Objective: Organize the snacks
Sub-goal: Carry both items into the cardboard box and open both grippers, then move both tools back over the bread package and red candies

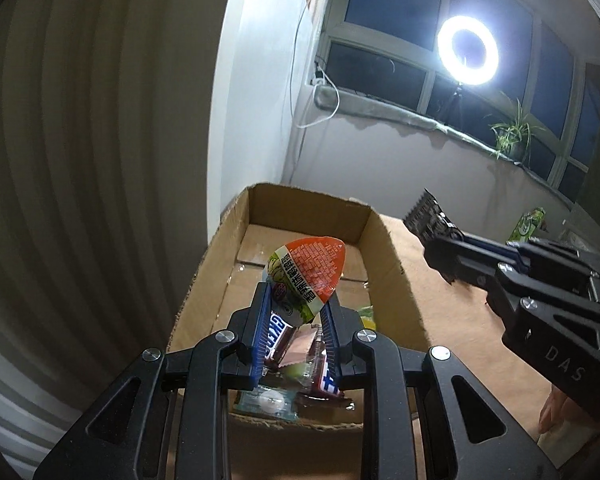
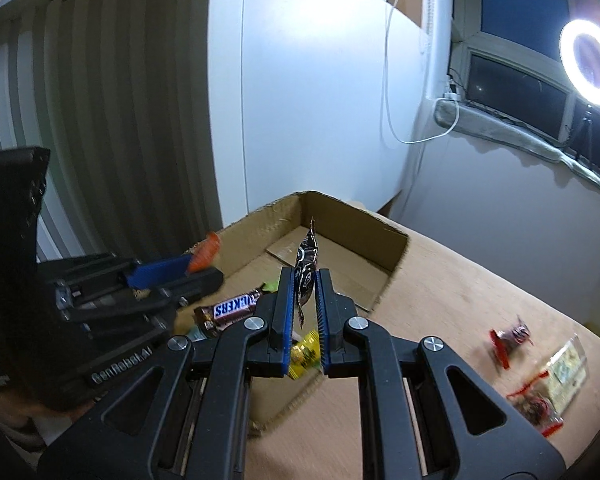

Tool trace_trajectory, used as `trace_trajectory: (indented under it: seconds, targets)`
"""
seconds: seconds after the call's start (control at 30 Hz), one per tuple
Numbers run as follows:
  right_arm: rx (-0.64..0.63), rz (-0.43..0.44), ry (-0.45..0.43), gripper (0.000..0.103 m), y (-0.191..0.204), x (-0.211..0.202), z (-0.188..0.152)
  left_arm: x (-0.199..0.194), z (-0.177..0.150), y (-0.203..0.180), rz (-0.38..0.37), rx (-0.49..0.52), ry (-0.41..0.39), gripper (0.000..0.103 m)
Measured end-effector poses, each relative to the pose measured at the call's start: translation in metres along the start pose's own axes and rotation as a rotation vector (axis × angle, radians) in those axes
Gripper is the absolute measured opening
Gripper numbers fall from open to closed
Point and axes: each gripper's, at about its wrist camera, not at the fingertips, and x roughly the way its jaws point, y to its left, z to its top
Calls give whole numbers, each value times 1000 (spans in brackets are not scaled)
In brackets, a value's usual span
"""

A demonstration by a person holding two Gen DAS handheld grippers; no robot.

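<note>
My left gripper (image 1: 296, 300) is shut on an orange and green jelly cup (image 1: 308, 276) and holds it above the open cardboard box (image 1: 300, 200). My right gripper (image 2: 304, 280) is shut on a small black snack packet (image 2: 306, 268) and holds it over the box's near right edge (image 2: 384, 292). A Snickers bar (image 2: 230, 308) and a yellow packet (image 2: 306, 354) lie in the box. The right gripper shows in the left wrist view (image 1: 440, 236), beside the box. The left gripper shows in the right wrist view (image 2: 180, 268) with the orange cup (image 2: 206, 258).
Several loose red and clear snack packets (image 2: 512, 336) lie on the wooden table (image 2: 460, 280) right of the box. A green packet (image 1: 530, 224) sits at the table's far edge. A curtain hangs on the left; a ring light (image 1: 468, 50) and a plant (image 1: 512, 132) stand at the window.
</note>
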Motion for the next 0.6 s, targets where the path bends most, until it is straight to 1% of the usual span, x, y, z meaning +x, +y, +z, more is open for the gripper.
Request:
trace_trajectory:
  seconds: [0.03,0.07,0.1,0.17,0.2,0.23,0.43,0.6]
  targets:
    - [-2,13,11,11,1,6,0,4,-1,0,-10,2,12,24]
    - [-7,25,25,11,2,10,-1,6,-2,0,-17,6,16,26]
    - [-10,26,30,15,2,13,-3,7,-4,0,-12,8,22,39]
    - [0,19,21,27,0,16,-5,9,-7,4,22,-6,22,59]
    - [7,21,20,41,-2,15,-6,10,-8,7,31,-13,21,63]
    - [15,17,14,51,-4,15,-7,10,-8,10,32,-20,26,63]
    - [24,9,9,51,-10,11,-10,4,-6,21,47,-44,14,63]
    - [24,10,0,51,-10,4,-11,0,-4,21,53,-42,8,63]
